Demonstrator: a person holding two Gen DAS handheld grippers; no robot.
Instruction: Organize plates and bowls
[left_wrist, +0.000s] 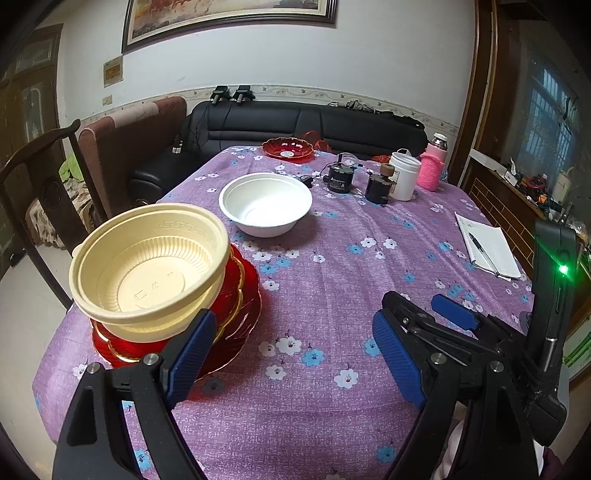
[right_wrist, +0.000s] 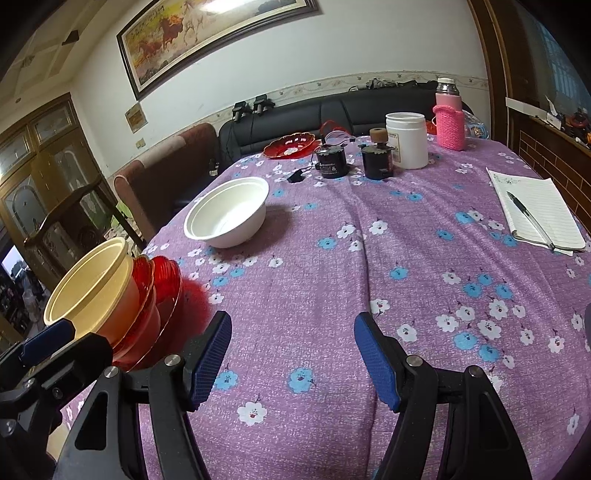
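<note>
Left wrist view: the white bowl (left_wrist: 266, 203) is seen straight ahead of the left tool (left_wrist: 291, 358), mid-worktop, well apart; both tools are held wide and empty. The right tool (right_wrist: 291, 358) is shown with the bowl ahead and to its left, so the left is judged better placed. A cream ribbed plastic bowl (left_wrist: 151, 273) is stacked, tilted, on glossy red scalloped plates (left_wrist: 236, 317) just beside the left tool. Another red plate (left_wrist: 288, 147) lies far back on the floral cloth.

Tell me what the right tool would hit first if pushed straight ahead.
Probably just the purple flowered tablecloth: the open right tool points down at bare cloth. The white round bowl sits farther, left of that line.
</note>
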